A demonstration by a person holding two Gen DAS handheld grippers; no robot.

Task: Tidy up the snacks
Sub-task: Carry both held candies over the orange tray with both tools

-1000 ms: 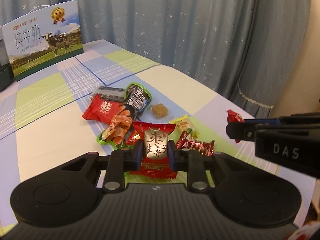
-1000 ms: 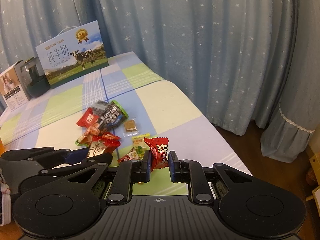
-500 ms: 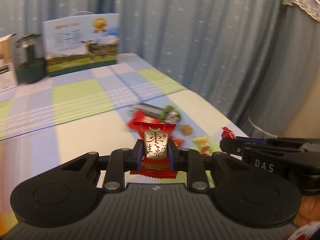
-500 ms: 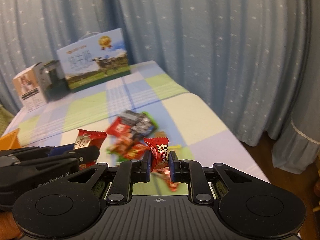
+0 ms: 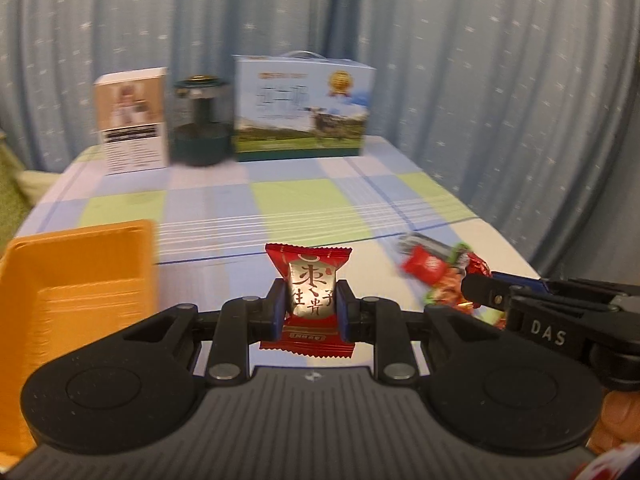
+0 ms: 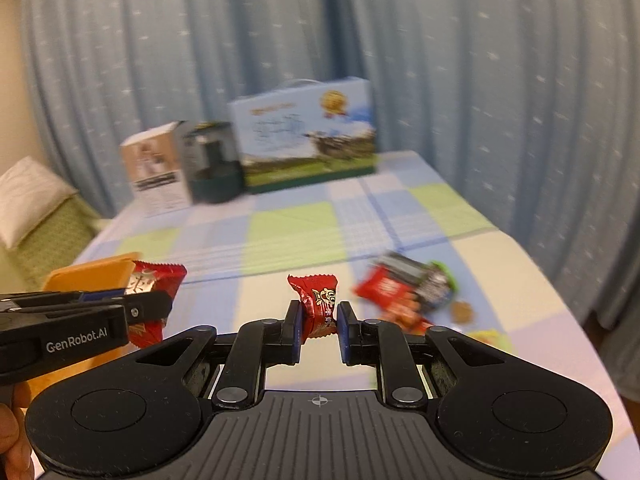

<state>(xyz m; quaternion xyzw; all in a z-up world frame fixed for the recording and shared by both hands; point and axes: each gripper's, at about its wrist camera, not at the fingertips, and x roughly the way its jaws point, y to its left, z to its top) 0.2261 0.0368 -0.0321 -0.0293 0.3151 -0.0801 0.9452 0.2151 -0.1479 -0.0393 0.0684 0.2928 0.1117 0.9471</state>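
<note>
Left wrist: left tool (image 5: pixel 309 307) grips a packet (image 5: pixel 308 295); right tool (image 6: pixel 318 326) pinches a candy (image 6: pixel 318 307) near the tray (image 5: pixel 60 280).

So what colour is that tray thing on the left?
Orange. The tray shows best in the left wrist view.

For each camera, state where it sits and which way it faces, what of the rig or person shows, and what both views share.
Left wrist: sits on the left gripper, faces along the table to the milk box; shows its fingers clamping a red-and-silver packet, the right gripper and the orange tray.
Right wrist: sits on the right gripper, facing likewise; shows a small red candy clamped and the left gripper.
Shared: milk box, orange tray, snack pile, both packets.
</note>
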